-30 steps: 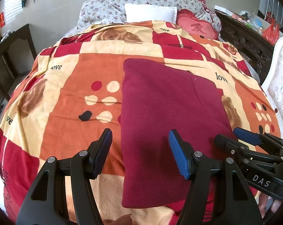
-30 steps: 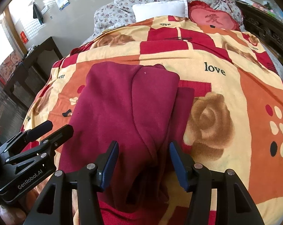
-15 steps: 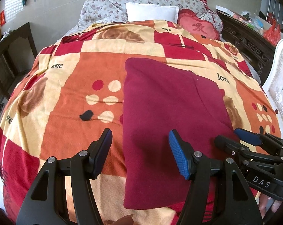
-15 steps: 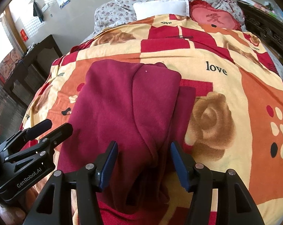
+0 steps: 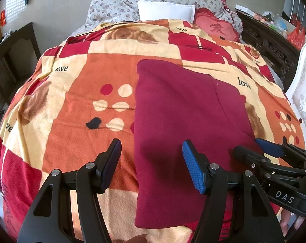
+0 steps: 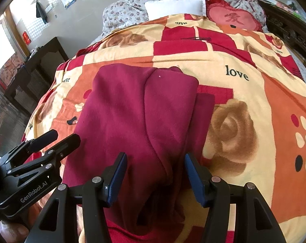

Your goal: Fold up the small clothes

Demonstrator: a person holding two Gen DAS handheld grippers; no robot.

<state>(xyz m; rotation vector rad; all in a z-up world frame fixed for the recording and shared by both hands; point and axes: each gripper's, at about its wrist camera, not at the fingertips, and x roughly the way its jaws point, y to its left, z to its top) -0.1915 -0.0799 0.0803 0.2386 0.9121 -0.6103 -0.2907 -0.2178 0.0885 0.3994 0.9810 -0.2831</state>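
A dark red garment (image 5: 185, 121) lies flat on the bed, folded into a long panel; in the right wrist view (image 6: 136, 117) a narrower folded layer lies on its right side. My left gripper (image 5: 152, 165) is open and empty, just above the garment's near left edge. My right gripper (image 6: 155, 179) is open and empty over the garment's near right part. Each gripper shows in the other's view: the right one (image 5: 260, 149) at right, the left one (image 6: 55, 137) at left.
The bed carries an orange, red and cream patterned blanket (image 5: 76, 105). Pillows (image 5: 165, 13) and a red cushion (image 5: 213, 28) lie at the head. Dark wooden furniture (image 5: 17, 46) stands at left, a carved headboard (image 5: 274, 46) and a white chair (image 5: 303, 101) at right.
Both grippers have drifted slightly back and up, so the garment sits a little lower in the views. Both stay open; the garment has not moved.
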